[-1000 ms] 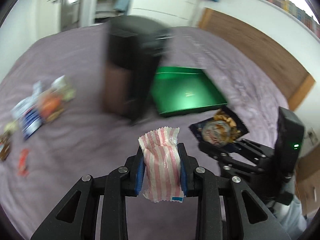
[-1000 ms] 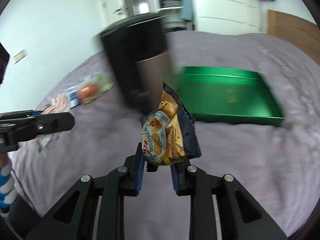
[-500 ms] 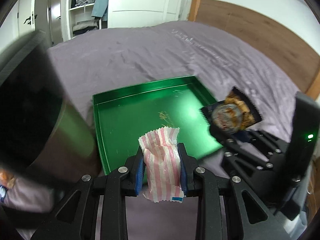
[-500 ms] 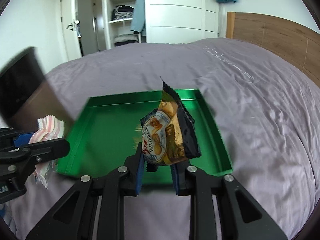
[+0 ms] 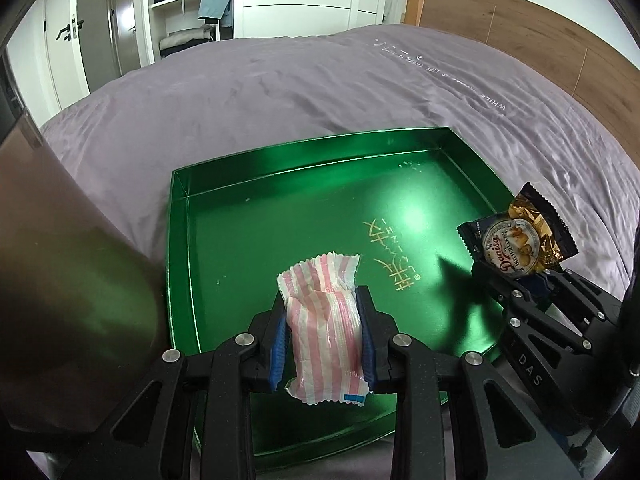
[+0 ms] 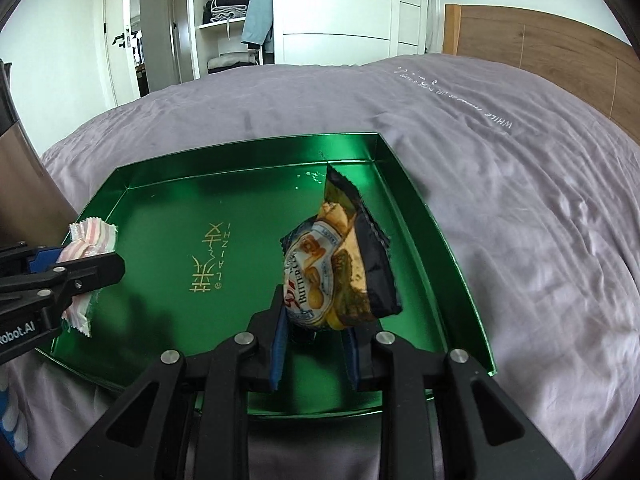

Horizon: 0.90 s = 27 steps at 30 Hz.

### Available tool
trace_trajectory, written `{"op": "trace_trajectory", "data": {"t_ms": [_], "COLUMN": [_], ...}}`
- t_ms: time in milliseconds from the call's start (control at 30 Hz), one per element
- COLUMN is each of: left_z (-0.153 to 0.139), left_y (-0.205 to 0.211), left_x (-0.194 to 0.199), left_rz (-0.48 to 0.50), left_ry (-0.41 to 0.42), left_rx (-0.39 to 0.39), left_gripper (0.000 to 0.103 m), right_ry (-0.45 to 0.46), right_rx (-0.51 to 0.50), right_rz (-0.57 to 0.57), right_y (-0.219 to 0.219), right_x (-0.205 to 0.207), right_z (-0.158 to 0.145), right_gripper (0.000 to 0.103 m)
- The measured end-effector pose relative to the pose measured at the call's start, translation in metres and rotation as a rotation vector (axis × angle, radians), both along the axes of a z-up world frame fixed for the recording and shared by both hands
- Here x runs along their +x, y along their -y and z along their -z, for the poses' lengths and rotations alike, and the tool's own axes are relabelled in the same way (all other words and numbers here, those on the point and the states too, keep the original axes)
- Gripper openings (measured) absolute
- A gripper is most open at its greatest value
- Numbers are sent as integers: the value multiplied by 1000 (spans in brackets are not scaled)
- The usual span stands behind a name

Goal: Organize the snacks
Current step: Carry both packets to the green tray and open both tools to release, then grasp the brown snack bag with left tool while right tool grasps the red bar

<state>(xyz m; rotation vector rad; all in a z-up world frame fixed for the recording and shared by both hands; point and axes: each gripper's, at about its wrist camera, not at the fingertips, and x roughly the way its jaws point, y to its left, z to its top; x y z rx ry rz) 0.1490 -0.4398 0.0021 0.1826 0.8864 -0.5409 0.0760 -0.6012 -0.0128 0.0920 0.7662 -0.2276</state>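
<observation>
Bedroom, purple bedspread (image 5: 280, 92); green tray (image 5: 304, 216) bare inside. Left gripper (image 5: 325, 332) pinching striped packet (image 5: 324, 320) over tray's 6 o'clock edge. Right gripper (image 6: 315, 344), jaws just easing apart, cookie bag (image 6: 340, 268) still between them, over tray's 4 o'clock. Nothing placed yet; both drops remain.

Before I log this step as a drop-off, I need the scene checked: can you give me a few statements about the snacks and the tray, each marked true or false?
1. The left hand-held gripper grips a pink-and-white striped packet. True.
2. The right hand-held gripper is empty. False: a butter cookie packet sits between its fingers.
3. The green tray lies on the purple bedcover. True.
4. Several snacks already lie in the tray. False: its floor is bare apart from gold lettering.
5. Both packets are above the tray. True.
</observation>
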Motion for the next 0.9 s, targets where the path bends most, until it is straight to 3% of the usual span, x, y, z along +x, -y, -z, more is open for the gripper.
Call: {"op": "trace_trajectory", "data": {"t_ms": [167,267,333,400,467,533,667,900], "left_z": [8,10,11,11,10,7,-4,-48], "left_y": [6,9,10,11,10,10,11,2], "left_x": [0,0,-1,-1,-2,-4,-12,-45], "left_rz": [1,0,3,4,4,3,0,39], "left_ry": [6,22,37,41,43,66,126,181], "left_rx": [14,24,32,33,23,30,45,-8], "left_gripper": [28,28,30,36,38,39,53,54], "right_ry": [2,8,14,16,20,28,69,142], "right_rx": [4,2,2,4,4,6,6,-55], "right_rz": [-1,-1,0,2,3,3,10,53], "right_y": [-2,-2,-2,-2,-2,-2,-2,-9], "right_x": [-2,-3,-4,-4,-4,-5,-12,-48], "right_z": [1,2,1,0,-1,-3,-16,-68], "right_gripper": [18,28,71,86,89,103,103,103]}}
